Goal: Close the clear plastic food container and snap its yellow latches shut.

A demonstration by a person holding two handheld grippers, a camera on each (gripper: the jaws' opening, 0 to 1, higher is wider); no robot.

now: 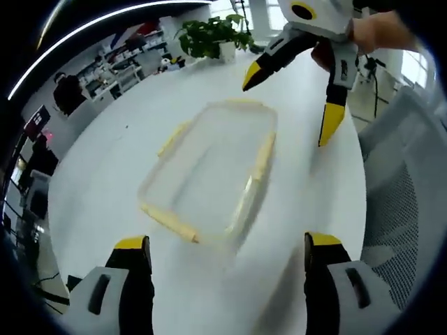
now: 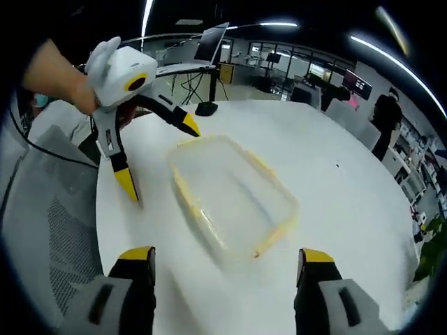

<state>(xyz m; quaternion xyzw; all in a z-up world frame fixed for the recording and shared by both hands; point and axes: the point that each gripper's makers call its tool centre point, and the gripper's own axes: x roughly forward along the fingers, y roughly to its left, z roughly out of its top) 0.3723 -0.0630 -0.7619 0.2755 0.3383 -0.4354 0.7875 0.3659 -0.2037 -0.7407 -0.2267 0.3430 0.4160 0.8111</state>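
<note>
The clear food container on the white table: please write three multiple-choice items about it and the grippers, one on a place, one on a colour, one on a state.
1. Where is the container?
A. On the white table, between the two grippers
B. On the mesh chair
C. Held in a gripper

2. What colour are the container's latches?
A. Red
B. Yellow
C. Green

3. In what state are the jaws of the right gripper and left gripper?
A. Both shut on latches
B. One open, one shut
C. Both open, touching nothing

Answers: 1 A, it lies on the tabletop with one gripper on each side; 2 B, yellow strips run along its edges; 3 C, each pair of jaws is spread beside the container.
</note>
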